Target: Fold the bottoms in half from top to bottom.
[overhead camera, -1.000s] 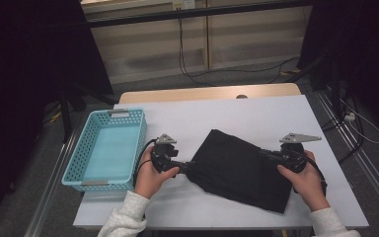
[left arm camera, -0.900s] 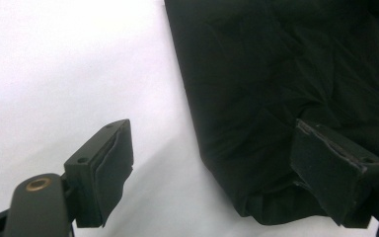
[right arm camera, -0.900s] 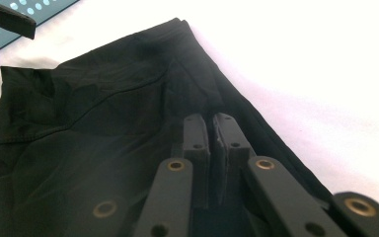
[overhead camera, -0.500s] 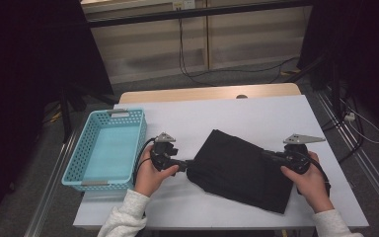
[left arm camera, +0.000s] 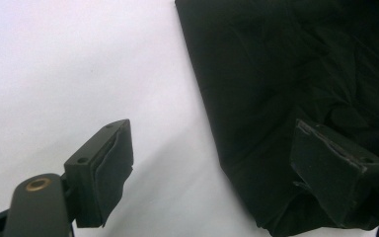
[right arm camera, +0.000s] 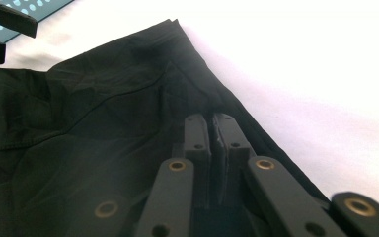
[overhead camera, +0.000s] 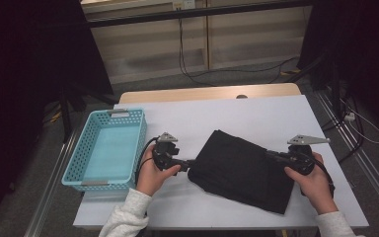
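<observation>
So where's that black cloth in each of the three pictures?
High view: the black cloth lies right of centre on the white table, between the two grippers.
Left gripper view: it covers the right half.
Right gripper view: it spreads over the left and centre.
Shared landmark: the white table.

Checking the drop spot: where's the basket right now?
High view: the basket sits at the table's left edge, just left of the left hand-held gripper, apart from the black cloth.
</observation>
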Demonstrator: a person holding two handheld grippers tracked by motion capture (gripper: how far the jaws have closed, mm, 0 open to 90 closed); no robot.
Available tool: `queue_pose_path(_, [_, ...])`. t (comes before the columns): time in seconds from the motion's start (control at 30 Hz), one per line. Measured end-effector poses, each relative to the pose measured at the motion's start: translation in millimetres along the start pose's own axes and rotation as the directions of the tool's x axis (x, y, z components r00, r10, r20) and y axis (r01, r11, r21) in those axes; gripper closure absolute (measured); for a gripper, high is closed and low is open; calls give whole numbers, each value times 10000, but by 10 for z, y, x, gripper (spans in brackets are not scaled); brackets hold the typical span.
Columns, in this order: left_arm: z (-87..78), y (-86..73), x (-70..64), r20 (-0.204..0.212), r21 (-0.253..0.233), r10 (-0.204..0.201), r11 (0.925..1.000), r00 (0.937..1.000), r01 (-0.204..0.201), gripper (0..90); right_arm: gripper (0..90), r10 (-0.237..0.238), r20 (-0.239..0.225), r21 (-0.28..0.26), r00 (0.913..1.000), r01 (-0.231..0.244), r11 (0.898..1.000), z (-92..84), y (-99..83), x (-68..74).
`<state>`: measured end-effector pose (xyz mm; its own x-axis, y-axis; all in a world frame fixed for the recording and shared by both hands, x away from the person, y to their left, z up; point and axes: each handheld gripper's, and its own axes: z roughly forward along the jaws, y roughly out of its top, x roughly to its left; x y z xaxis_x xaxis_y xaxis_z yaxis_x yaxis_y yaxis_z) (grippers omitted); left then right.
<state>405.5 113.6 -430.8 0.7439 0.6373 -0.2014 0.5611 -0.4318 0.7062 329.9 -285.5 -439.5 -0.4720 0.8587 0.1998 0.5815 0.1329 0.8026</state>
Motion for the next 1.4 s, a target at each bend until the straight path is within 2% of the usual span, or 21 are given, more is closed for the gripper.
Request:
queue_pose_path(0.8, [37, 45, -35, 119, 44, 89, 9999, 9999, -90, 169, 863, 49, 108, -53, 9999, -49, 10000, -106, -62, -24])
queue_pose_path(0.9, [50, 51, -43, -14, 64, 147, 9999, 9999, -147, 169, 863, 38, 172, -63, 9998, -37, 10000, -124, -73, -36])
queue_pose_path(0.93, [54, 54, -39, 105, 80, 175, 9998, 9998, -176, 169, 863, 62, 182, -75, 9998, -61, 10000, -129, -75, -38])
queue_pose_path(1.4, [60, 86, -51, 274, 98, 201, 9997, 9994, -204, 161, 863, 164, 311, -97, 9994, -161, 9998, -205, -124, -68])
